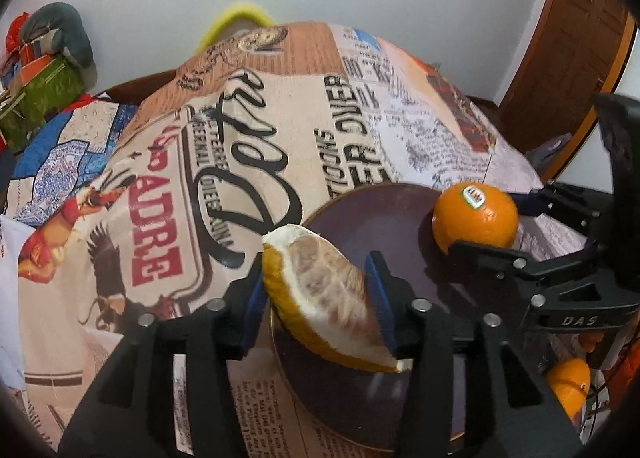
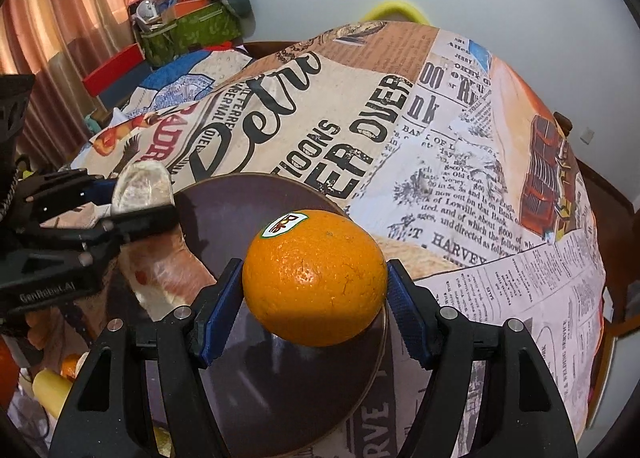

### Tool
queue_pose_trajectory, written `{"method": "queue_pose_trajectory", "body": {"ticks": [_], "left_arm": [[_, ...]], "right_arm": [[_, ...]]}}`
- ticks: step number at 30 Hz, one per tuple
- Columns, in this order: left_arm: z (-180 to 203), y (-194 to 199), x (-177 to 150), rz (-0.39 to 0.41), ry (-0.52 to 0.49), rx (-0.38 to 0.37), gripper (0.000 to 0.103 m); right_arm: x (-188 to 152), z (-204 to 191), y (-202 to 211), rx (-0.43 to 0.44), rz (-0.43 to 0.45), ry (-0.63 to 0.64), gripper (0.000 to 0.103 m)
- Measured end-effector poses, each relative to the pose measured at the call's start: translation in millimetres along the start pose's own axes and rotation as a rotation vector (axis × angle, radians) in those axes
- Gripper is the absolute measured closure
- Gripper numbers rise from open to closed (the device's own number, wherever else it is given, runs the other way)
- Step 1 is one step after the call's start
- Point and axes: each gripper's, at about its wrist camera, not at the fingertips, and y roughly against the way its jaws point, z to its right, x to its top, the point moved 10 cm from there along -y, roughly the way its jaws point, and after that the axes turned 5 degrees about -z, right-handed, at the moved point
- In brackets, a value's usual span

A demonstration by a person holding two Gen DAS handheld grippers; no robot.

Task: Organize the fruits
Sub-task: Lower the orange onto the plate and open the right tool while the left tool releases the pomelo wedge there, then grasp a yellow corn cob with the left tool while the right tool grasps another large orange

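Now both grippers are gripping fruit over the plate [image 1: 404, 209]. Left gripper [image 1: 318, 294] is clamping a peeled wedge [image 1: 324, 294] between its blue pads [image 1: 252, 310], one pad pressing each side, rind edge facing left and down, pale flesh facing the camera. Wedge is hanging above the plate's near-left rim, tip pointing up.

Right gripper [image 2: 315, 290] is clenching a whole orange [image 2: 315, 278], pads [image 2: 218, 306] touching both sides, sticker [image 2: 285, 223] facing up and away. Orange is sitting over the near-right part of the plate [image 2: 240, 197]; whether it is touching the plate is unclear. In the left view the same orange [image 1: 475, 217] is showing at the plate's right rim inside the right gripper [image 1: 492, 223].

In the right view the left gripper [image 2: 132, 197] is coming in from the left with the wedge [image 2: 140, 187] at the plate's left edge.

Plate is dark and round, lying on a newspaper-print cloth [image 2: 460, 177]. More orange fruit [image 1: 570, 386] is peeking in at the lower right of the left view, partly hidden. A green box [image 2: 188, 31] of clutter is sitting far back left, near the curtain [image 2: 60, 17].
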Motion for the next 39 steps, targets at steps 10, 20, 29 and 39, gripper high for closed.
{"method": "queue_pose_trajectory", "body": {"ticks": [10,20,29,39], "left_arm": [[0,21,-6,0.014,-0.026,0.055,0.036],[22,91,-9,0.119,-0.036,0.027,0.033],[45,138,-36,0.159,-0.073,0.010,0.028],[65,141,-83,0.094,-0.100,-0.029,0.028]], "right_arm": [[8,-7,34,-0.004,0.081,0.011,0.030],[-7,-17,87,-0.025,0.184,-0.037,0.030],[-42,-30,129,-0.069,0.242,-0.071,0.029],[-94,-38,140,-0.126,0.238,-0.104,0.025]]}}
